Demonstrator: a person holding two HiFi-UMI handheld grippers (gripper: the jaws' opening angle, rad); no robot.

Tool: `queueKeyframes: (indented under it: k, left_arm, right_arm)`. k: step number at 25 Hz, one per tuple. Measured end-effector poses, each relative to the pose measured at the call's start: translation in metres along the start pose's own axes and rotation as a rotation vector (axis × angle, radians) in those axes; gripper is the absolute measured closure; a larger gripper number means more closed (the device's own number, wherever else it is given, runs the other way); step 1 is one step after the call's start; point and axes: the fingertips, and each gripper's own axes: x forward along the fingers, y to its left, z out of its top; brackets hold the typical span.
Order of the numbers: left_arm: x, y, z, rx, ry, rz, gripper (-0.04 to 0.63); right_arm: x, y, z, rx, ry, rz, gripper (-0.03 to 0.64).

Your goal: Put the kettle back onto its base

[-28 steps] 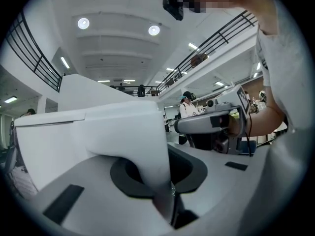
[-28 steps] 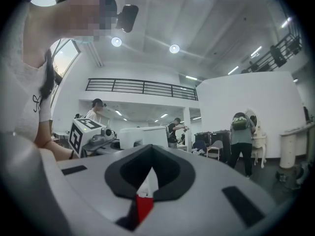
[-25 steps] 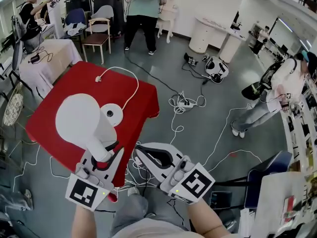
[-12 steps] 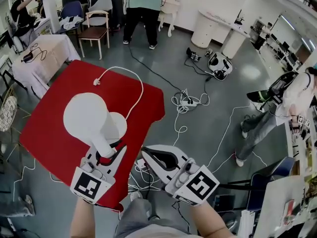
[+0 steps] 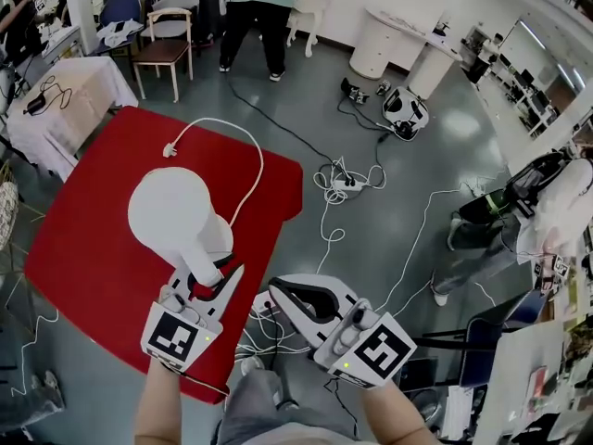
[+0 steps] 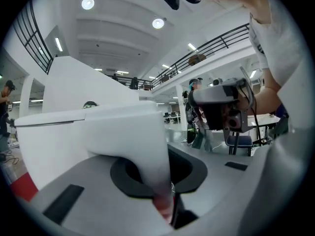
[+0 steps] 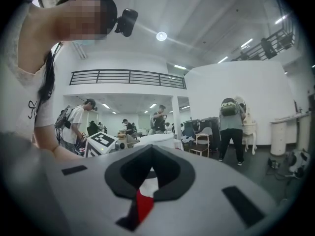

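A white kettle (image 5: 171, 216) hangs over the red-clothed table (image 5: 83, 267), its body covering the spot where the base stood; only a sliver of white base (image 5: 222, 241) shows at its right edge. My left gripper (image 5: 209, 281) is shut on the kettle's handle (image 6: 147, 151), which fills the left gripper view between the jaws (image 6: 165, 200). The base's white cord (image 5: 252, 160) loops to a plug (image 5: 170, 149) on the cloth. My right gripper (image 5: 278, 295) hovers off the table's right edge, jaws together and empty (image 7: 142, 191).
Tangled cables and a power strip (image 5: 347, 185) lie on the grey floor right of the table. A person (image 5: 248, 12) stands at the back near a chair (image 5: 162, 52). A white-clothed table (image 5: 56, 100) stands at the back left.
The kettle has moved right and down over the base, which showed beside it a second ago and is now covered. Both grippers shifted with it.
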Motion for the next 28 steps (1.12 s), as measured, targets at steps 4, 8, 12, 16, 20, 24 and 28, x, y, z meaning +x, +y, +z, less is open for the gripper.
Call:
queueKeyframes:
  k: [4,8,12,16,20,24,28]
  left_arm:
    - [0.007,0.000,-0.010,-0.001,0.006,-0.003,0.540]
    - [0.014,0.007,-0.011,-0.001,-0.001,-0.004,0.540]
    - [0.022,0.009,-0.007,-0.003,-0.016,-0.012,0.540]
    - [0.022,0.004,-0.012,0.025,0.004,-0.028,0.541]
    - [0.024,0.007,-0.011,0.014,-0.004,-0.042,0.541]
    - [0.025,0.003,-0.022,0.042,0.036,-0.060,0.537]
    - [0.025,0.004,-0.022,0.030,0.026,-0.064,0.537]
  right_arm:
    - [-0.002,-0.004,-0.008,0.004,0.020,-0.019,0.611]
    - [0.001,-0.007,-0.010,0.008,0.024,-0.028,0.611]
    - [-0.001,-0.008,-0.012,0.011,0.030,-0.030,0.611]
    - [0.002,-0.006,-0.012,0.009,0.030,-0.031,0.611]
    - [0.005,-0.004,-0.010,0.007,0.030,-0.033,0.611]
    - [0.004,0.000,-0.010,0.007,0.028,-0.030,0.611]
    - [0.000,-0.001,-0.009,0.009,0.025,-0.030,0.611]
